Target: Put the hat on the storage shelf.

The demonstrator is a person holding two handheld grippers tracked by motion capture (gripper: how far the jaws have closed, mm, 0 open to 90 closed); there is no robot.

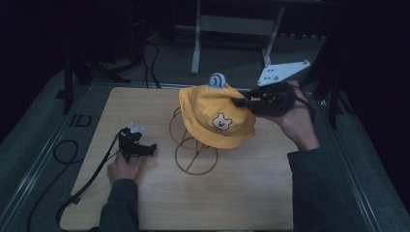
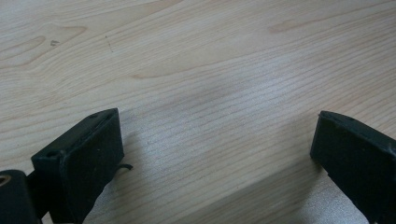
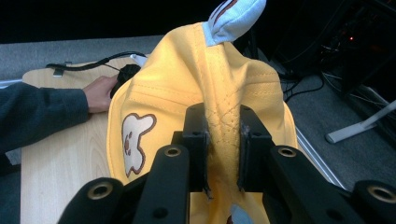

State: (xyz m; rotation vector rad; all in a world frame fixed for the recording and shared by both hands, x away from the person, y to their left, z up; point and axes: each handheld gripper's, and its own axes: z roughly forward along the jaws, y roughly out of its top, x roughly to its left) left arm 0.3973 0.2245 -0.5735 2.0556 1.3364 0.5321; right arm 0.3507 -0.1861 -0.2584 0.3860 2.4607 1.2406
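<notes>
A yellow bucket hat [image 1: 212, 115] with a bear patch and a pale blue ear [image 1: 217, 80] hangs over a gold wire stand [image 1: 193, 153] at the middle of the wooden table [image 1: 241, 193]. My right gripper [image 1: 240, 102] is shut on a pinched fold of the hat's crown, coming in from the right. In the right gripper view the yellow cloth [image 3: 223, 128] is squeezed between the two black pads [image 3: 195, 140]. My left gripper [image 1: 153, 149] rests low on the table at the left, open, and the left gripper view has bare wood [image 2: 210, 93] between its jaws.
A black cable [image 1: 92, 174] trails from the left gripper across the table's left edge. Beyond the table's far edge stand a grey metal frame [image 1: 232, 29] and more cables on the floor. The person's other hand [image 3: 100, 93] lies behind the hat in the right gripper view.
</notes>
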